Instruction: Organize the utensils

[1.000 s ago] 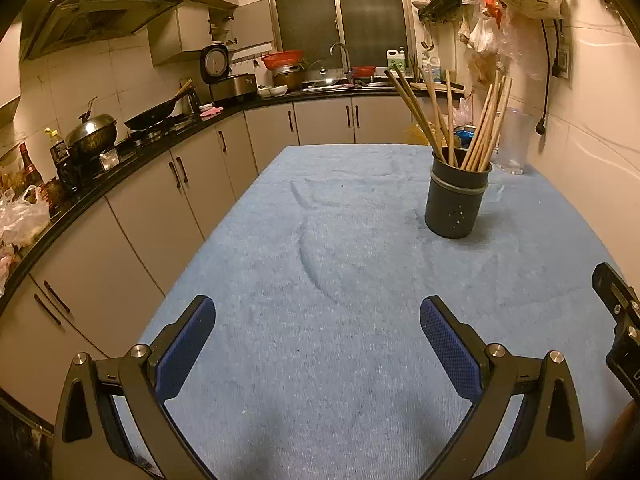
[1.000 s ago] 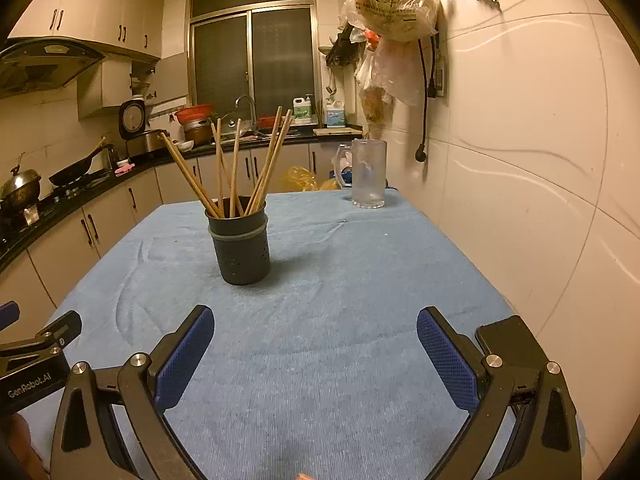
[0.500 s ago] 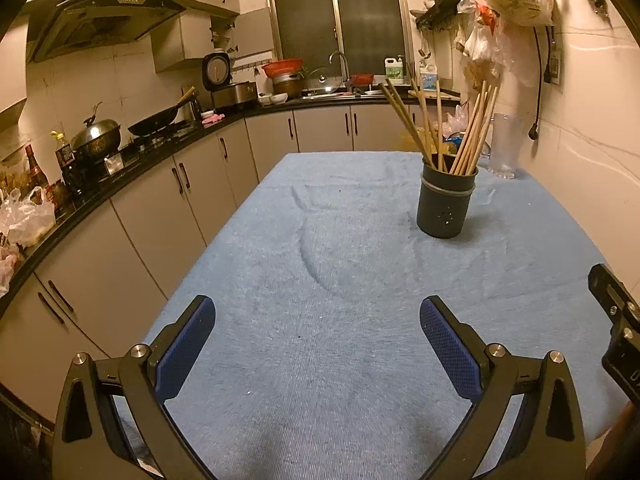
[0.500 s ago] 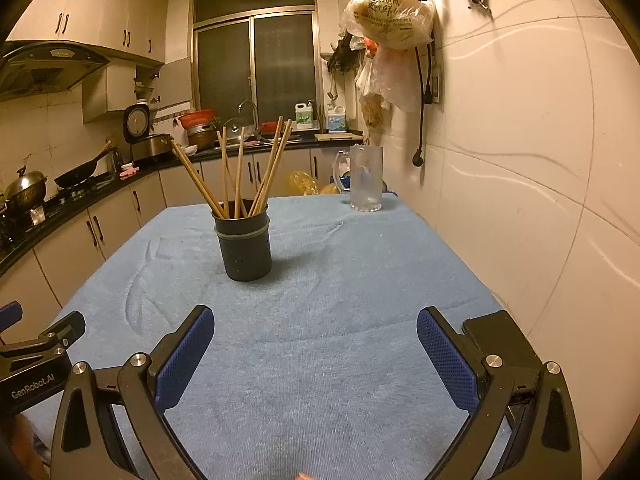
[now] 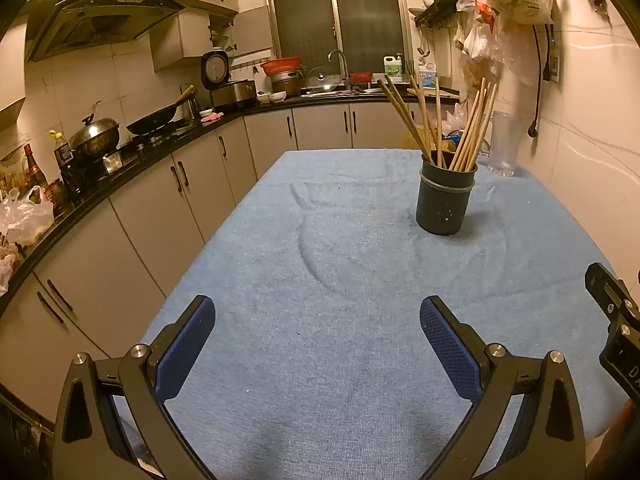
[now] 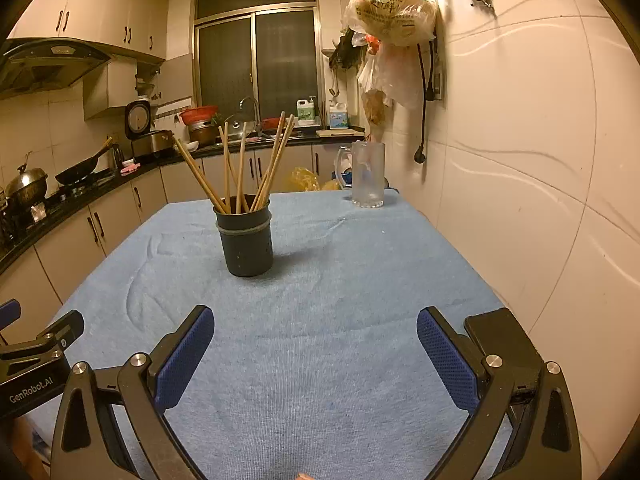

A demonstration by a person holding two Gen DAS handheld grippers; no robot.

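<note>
Chopsticks (image 6: 240, 168) stand fanned in dark holder (image 6: 245, 240), long axes near upright, tips leaning outward, mid-counter on blue cloth (image 6: 320, 340). Holder lies ahead and left of right gripper (image 6: 314, 354), ahead and right of left gripper (image 5: 316, 346). Both jaws wide apart, empty. Right looks nearer.

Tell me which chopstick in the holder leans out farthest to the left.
The chopstick whose tip reaches toward the stove side. It tilts far left from the dark holder; the others stand steeper or lean right.
</note>
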